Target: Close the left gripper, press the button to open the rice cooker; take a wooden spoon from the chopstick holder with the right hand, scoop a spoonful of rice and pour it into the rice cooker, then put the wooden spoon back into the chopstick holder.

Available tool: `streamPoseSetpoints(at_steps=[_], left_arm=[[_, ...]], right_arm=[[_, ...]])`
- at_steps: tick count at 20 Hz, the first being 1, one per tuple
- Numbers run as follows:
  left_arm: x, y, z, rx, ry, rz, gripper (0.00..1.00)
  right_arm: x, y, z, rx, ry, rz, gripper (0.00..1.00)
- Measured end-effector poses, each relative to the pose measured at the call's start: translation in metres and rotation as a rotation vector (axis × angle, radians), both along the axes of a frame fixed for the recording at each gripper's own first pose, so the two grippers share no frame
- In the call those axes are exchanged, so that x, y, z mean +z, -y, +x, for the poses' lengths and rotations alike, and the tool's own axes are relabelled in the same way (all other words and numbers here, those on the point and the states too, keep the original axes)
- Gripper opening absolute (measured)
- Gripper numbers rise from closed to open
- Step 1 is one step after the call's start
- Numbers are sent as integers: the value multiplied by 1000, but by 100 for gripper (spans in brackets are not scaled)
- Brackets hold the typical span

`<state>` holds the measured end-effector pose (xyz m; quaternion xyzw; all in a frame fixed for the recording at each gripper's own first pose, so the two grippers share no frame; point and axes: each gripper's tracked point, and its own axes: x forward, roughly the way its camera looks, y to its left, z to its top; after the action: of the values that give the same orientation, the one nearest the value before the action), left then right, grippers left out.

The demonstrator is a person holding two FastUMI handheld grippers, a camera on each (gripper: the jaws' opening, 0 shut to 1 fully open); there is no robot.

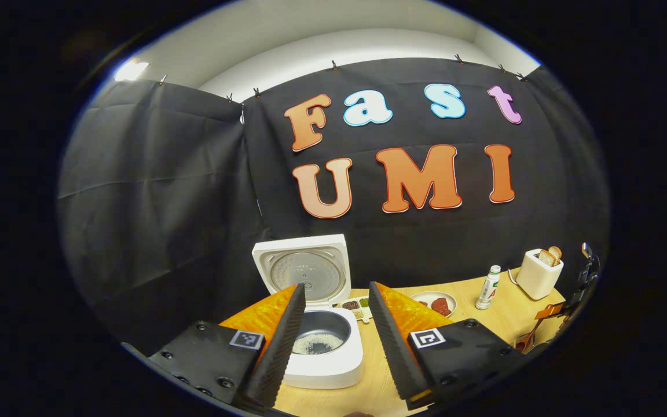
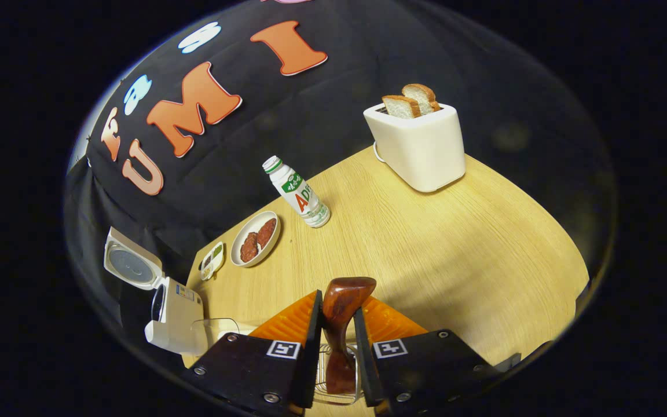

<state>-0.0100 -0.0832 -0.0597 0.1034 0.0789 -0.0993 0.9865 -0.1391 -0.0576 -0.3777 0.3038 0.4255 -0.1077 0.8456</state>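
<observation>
The white rice cooker (image 1: 333, 353) stands with its lid (image 1: 304, 269) up, and a little rice lies in its dark inner pot (image 1: 316, 339). My left gripper (image 1: 336, 286) hovers in front of it, open, with nothing between the fingers. My right gripper (image 2: 338, 307) is shut on the dark wooden spoon (image 2: 342, 301), whose bowl points up. The spoon's handle runs down into the wire chopstick holder (image 2: 325, 385) below the fingers. At the far right of the left gripper view, the right gripper (image 1: 576, 289) holds the spoon (image 1: 527, 339). The cooker (image 2: 174, 315) stands at the table's left end.
On the wooden table (image 2: 455, 249) stand a white toaster (image 2: 420, 147) with two bread slices, a small bottle (image 2: 299, 194), a plate of reddish food (image 2: 257, 237) and a small divided dish (image 2: 213, 259). A clear glass vessel (image 2: 217, 330) stands next to the cooker.
</observation>
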Motion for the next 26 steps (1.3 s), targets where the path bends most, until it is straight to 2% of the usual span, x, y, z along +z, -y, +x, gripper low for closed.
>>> streamPoseSetpoints(at_steps=[1,2,3,4,5,6,7,8,9,11,13,14,15,17,19,20,22,26], left_arm=[[-2,0,2,0,-3,1,72],[-4,-1,2,-4,-7,-3,72],[-6,1,4,-12,-12,-6,77],[-9,1,5,-25,-19,-8,77],[-11,3,6,-39,-26,-12,77],[-12,4,9,-46,-29,-15,72],[-13,6,12,-57,-34,-20,72],[-16,7,14,-68,-37,-23,72],[-17,9,16,-79,-38,-23,77],[-17,9,19,-96,-34,-15,77],[-17,8,19,-112,-30,-18,77],[-18,8,20,-122,-32,-28,77],[-18,6,20,-123,-33,-36,82],[-20,-2,23,-111,-31,-44,78],[-23,-8,25,-102,-36,-48,84],[-26,-13,25,-94,-37,-45,96],[-25,-23,25,-75,-31,-40,100],[-24,-46,20,-42,-18,-51,100]], right_arm=[[9,-4,-3,-5,20,-4,25],[16,-6,-7,-10,40,-3,29],[22,-8,-12,-19,57,-3,23],[28,-13,-14,-17,80,-2,22],[32,-16,-21,-12,91,-21,26],[36,-18,-25,-14,103,-36,25],[39,-21,-28,-12,109,-52,25],[42,-21,-31,-19,115,-76,20],[45,-17,-32,-38,127,-105,23],[57,-19,-31,-51,153,-128,18],[77,-21,-28,-41,188,-152,18],[90,-21,-25,-28,211,-176,18],[105,-22,-23,-15,236,-203,18],[137,-28,-14,13,297,-246,18],[163,-49,-1,79,360,-267,18],[174,-61,7,112,390,-265,18],[187,-91,21,177,435,-248,18],[176,-147,37,293,457,-238,18]])
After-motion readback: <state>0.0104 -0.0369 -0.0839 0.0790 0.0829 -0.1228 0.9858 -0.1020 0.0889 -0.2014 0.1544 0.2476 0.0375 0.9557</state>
